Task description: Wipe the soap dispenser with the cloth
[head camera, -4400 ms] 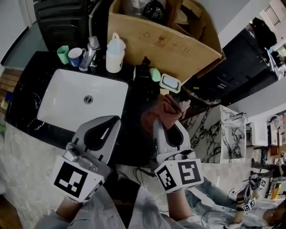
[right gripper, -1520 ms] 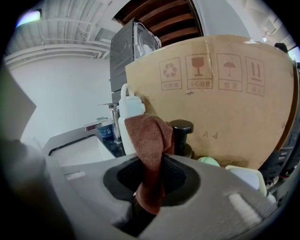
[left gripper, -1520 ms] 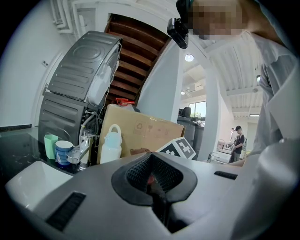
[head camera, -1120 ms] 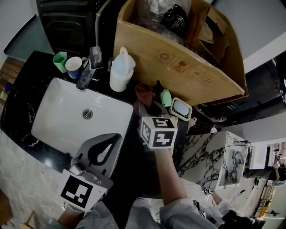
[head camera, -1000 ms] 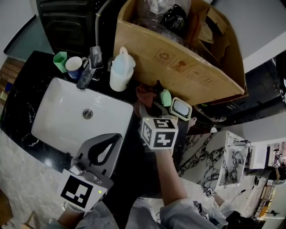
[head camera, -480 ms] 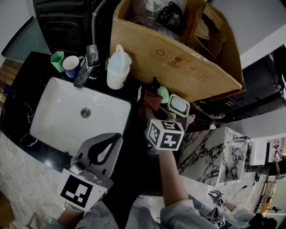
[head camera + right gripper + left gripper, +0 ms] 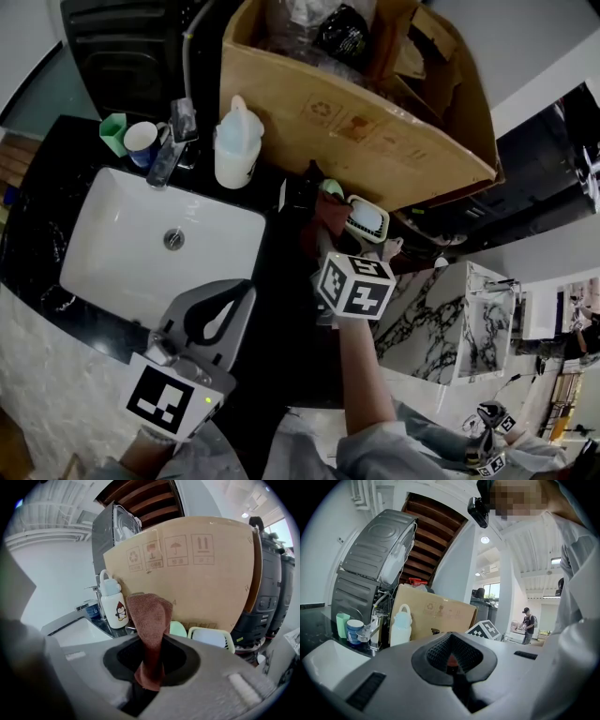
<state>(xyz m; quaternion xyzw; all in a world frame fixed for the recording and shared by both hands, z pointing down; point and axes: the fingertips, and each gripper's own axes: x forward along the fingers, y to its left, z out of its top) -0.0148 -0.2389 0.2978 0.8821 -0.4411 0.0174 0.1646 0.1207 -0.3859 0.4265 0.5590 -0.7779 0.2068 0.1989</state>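
The right hand-held gripper (image 7: 149, 667) pinches a reddish-brown cloth (image 7: 149, 616) in its jaws, just beside the dark soap dispenser (image 7: 303, 190). The dispenser stands at the back of the black table (image 7: 281, 291), against a cardboard box (image 7: 375, 131). The left hand-held gripper (image 7: 452, 663) hangs near the sink (image 7: 112, 234), jaws together and empty.

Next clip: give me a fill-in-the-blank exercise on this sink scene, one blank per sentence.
1. The right gripper is shut on a reddish-brown ____.
2. The left gripper has its jaws ____, holding nothing.
3. The white bottle carries a picture of a ____.
4. Behind that bottle stands a large ____ box.

Missing words: cloth; shut; penguin; cardboard.
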